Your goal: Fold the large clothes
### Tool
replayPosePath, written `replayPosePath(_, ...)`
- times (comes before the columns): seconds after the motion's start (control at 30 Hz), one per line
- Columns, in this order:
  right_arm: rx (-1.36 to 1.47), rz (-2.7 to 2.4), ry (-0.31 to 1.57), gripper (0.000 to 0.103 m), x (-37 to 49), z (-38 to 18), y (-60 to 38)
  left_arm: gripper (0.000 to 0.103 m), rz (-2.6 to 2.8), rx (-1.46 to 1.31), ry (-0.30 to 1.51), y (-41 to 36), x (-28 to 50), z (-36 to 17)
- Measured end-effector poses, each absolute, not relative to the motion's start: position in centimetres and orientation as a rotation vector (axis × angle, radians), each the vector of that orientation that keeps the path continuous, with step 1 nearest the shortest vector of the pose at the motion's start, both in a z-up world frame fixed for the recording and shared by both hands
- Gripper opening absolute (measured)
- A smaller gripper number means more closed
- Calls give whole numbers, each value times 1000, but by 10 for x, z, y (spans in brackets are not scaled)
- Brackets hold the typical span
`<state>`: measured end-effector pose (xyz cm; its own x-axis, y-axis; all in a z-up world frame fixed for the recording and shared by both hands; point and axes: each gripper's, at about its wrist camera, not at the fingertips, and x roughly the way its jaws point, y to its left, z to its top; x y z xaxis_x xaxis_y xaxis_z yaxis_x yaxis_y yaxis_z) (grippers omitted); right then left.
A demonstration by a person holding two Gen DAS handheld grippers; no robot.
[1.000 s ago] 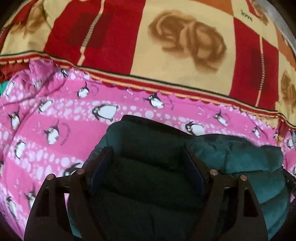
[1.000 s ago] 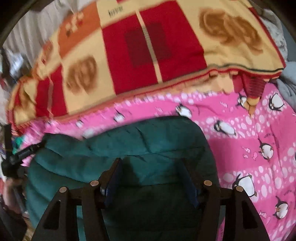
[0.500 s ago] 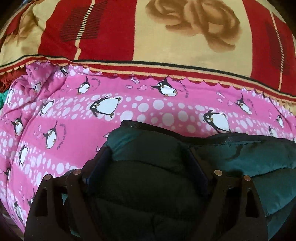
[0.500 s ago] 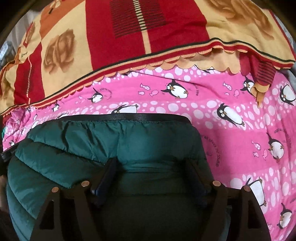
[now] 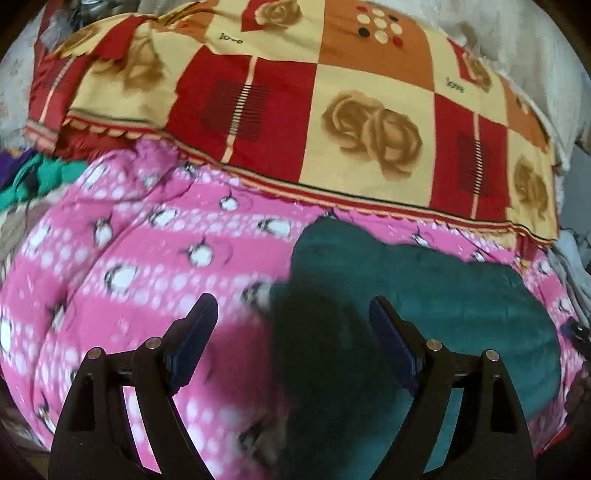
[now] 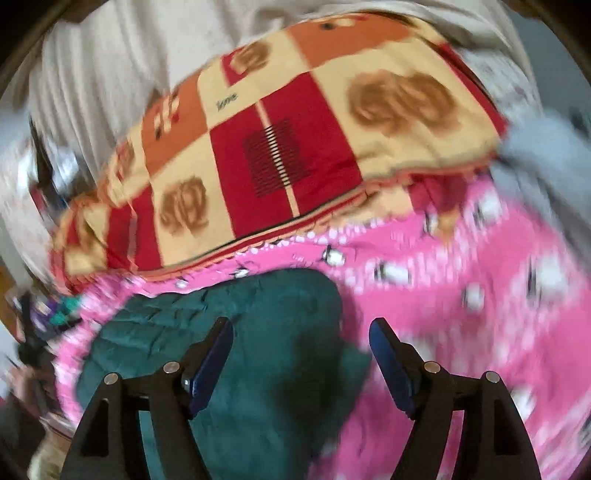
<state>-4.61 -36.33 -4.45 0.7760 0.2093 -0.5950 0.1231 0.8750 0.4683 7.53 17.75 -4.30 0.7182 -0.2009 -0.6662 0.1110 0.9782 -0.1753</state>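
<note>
We have the green puffer jacket point(image 5: 424, 295) lying folded on the pink bedspread point(image 5: 147, 258), our left gripper point(image 5: 291, 325) and right gripper point(image 6: 301, 343) both spread apart and holding nothing, so little seems left.

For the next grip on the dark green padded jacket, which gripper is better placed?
Probably the right gripper: the dark green padded jacket lies between its open fingers. The left gripper hangs mostly over pink penguin-print bedding.

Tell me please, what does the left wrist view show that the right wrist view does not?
Only the left wrist view: the dot pattern square on the rose blanket and the left gripper, open. Only the right wrist view: ribbed white cloth behind and the right gripper, open. Both: the green padded jacket lying on the pink penguin sheet.
</note>
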Motion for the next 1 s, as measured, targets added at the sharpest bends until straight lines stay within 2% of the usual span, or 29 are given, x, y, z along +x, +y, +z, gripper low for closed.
replayPosePath(0.07,584,117,740,74,-52,-44,-363,85,-254,-160,728,185,56,-55)
replayPosePath(0.17,464,159,661,77,-77,-40,-340,85,-386,-164,737,181,34,-77)
replayPosePath(0.37,461,201,795,78,-78,-74,-304,85,-461,-110,773,169,21,-94)
replayPosePath(0.43,506,210,801,81,-82,-84,-302,85,-462,-135,823,173,27,-95)
replayPosePath(0.47,547,219,812,86,-83,-89,-305,85,-463,-144,841,175,29,-95)
replayPosePath(0.6,698,232,795,87,-92,-101,-322,85,-446,-122,867,185,29,-88)
replayPosePath(0.73,686,244,791,92,-92,-104,-317,85,-555,-287,1005,189,38,-112)
replayPosePath(0.77,685,259,785,97,-90,-104,-314,85,-581,-310,1008,185,37,-117)
replayPosePath(0.87,646,369,794,98,-78,-102,-298,88,-578,-320,973,173,29,-122)
replayPosePath(0.93,557,353,764,86,-79,-98,-287,82,-546,-312,934,169,20,-118)
replayPosePath(1.0,558,346,729,69,-82,-96,-288,63,-532,-301,906,168,13,-113)
